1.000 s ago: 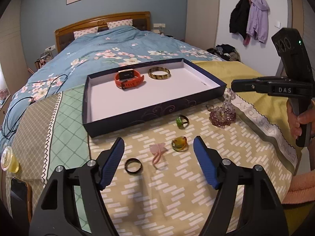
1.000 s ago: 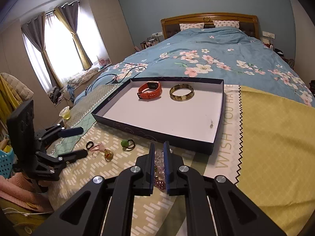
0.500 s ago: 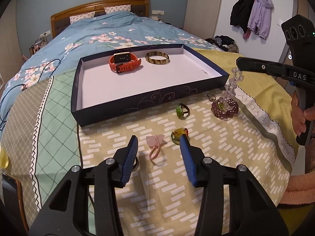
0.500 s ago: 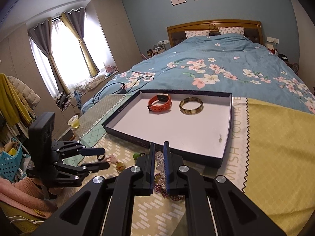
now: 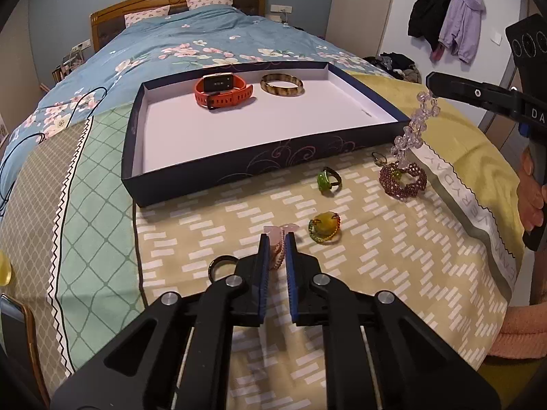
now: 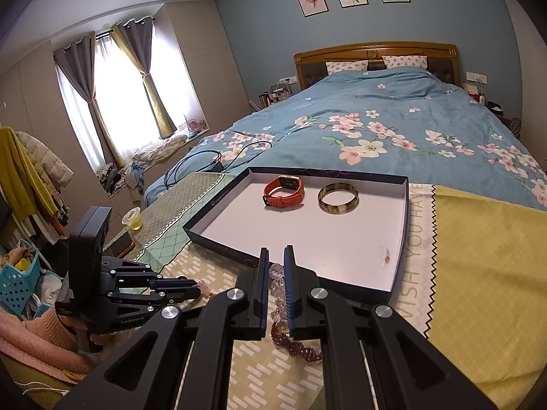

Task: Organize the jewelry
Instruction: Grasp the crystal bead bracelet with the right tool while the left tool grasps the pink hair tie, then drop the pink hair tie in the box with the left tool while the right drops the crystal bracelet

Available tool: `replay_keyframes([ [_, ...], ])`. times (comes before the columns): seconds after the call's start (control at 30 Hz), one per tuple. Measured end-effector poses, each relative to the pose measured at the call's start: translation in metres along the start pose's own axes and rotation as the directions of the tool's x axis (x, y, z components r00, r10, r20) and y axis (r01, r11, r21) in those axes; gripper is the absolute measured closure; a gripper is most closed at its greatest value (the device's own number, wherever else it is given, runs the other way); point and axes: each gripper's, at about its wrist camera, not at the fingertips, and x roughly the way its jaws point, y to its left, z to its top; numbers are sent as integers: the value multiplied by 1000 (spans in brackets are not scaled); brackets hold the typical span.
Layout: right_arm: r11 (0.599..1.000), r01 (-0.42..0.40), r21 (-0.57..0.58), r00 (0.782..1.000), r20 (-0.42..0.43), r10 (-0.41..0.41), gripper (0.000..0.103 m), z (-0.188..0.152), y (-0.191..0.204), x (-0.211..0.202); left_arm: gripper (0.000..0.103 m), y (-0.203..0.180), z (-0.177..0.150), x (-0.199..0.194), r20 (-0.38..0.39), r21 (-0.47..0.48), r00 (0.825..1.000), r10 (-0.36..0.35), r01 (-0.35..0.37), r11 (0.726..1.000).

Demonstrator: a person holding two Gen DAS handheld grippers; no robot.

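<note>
Two pieces gripped beside the tray

The pink ring (image 5: 277, 246), low centre, is pinched by the left gripper (image 5: 275, 239), whose fingers were wide earlier. The clear bead bracelet (image 5: 415, 126) is held by the right gripper (image 6: 274, 260). Both are best lifted straight up before being carried over the tray (image 5: 236, 170) wall.

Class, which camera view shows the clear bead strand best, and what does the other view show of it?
The left wrist view: the clear bead strand hangs full length from the right gripper to the maroon beaded bracelet. In the right wrist view, only a few beads show between that gripper's fingers.
</note>
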Motion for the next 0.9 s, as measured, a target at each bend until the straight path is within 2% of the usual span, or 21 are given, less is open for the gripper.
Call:
replay_keyframes([
  [0.1,1000,-3,-7,1000,4,3,96,3,2,0,99,1,1,-2,9,-6,1000,0,0,1000],
  [0.43,999,-7,-31,1000,30,7,96,15,6,-1,99,4,11,-20,72,-8,997,-11,12,1000],
  [0.9,999,4,-53,999,47,-1,96,45,0,14,99,7,49,-29,145,12,989,14,-16,1000],
])
